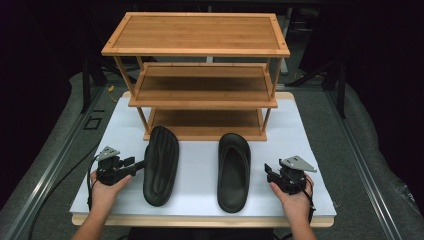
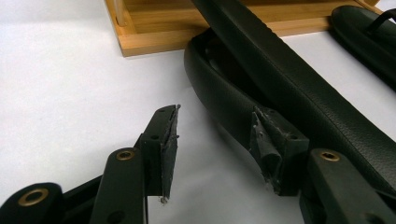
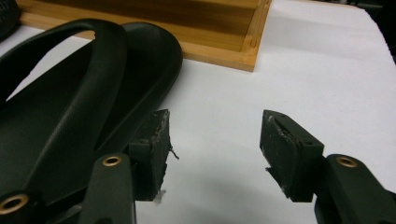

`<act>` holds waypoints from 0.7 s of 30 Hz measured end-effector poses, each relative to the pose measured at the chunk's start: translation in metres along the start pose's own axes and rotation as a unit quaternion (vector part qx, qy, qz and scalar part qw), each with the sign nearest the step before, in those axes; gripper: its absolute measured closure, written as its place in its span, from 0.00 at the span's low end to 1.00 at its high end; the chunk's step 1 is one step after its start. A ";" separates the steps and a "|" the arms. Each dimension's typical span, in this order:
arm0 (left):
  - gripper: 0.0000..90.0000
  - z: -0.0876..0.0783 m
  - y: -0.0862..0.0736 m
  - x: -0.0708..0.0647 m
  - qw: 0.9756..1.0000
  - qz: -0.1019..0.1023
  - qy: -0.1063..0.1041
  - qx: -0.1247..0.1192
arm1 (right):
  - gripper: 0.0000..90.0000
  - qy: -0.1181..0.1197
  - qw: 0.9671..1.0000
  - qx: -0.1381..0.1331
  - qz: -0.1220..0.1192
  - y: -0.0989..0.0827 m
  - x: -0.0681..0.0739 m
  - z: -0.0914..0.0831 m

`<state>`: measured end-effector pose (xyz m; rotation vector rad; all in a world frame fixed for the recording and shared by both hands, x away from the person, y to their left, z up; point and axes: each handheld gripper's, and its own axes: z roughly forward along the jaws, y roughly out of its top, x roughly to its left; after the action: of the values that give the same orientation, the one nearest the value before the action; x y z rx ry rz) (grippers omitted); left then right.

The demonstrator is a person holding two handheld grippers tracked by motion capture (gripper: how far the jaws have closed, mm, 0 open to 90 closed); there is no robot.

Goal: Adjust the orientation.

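We have both sets of fingers wide open, holding nothing: the left gripper beside the left slipper, the right gripper near the right slipper, both on the white counter before the bamboo rack. We'd guess shelving: pinch each rim firmly. The left gripper view cuts off its slipper's heel.

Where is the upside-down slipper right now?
In the high view, the upside-down slipper lies left of centre, beside the left gripper, before the wooden rack.
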<state>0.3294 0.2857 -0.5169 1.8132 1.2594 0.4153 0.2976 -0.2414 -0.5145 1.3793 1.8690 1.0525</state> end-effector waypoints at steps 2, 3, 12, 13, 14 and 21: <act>0.57 0.000 0.000 0.000 1.000 0.000 -0.005 -0.001 | 0.47 0.000 1.000 0.004 -0.002 0.000 0.001 0.001; 0.57 0.000 -0.001 0.000 1.000 -0.001 -0.006 0.001 | 0.47 -0.002 1.000 0.003 -0.001 0.000 0.001 0.001; 0.55 0.003 0.004 -0.012 1.000 0.010 -0.023 -0.004 | 0.47 0.008 1.000 0.005 0.011 0.000 0.001 0.001; 0.55 0.003 0.004 -0.012 1.000 0.010 -0.023 -0.004 | 0.47 0.008 1.000 0.005 0.012 0.000 0.001 0.001; 0.55 0.004 0.005 -0.014 1.000 0.011 -0.022 -0.004 | 0.47 0.008 1.000 0.005 0.012 0.000 0.001 0.001; 0.52 0.010 0.015 -0.021 0.999 0.011 -0.029 -0.011 | 0.47 0.011 1.000 0.002 0.019 -0.001 0.001 0.000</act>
<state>0.3358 0.2613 -0.5068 1.8092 1.1915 0.3846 0.2971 -0.2407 -0.5152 1.4152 1.8681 1.0881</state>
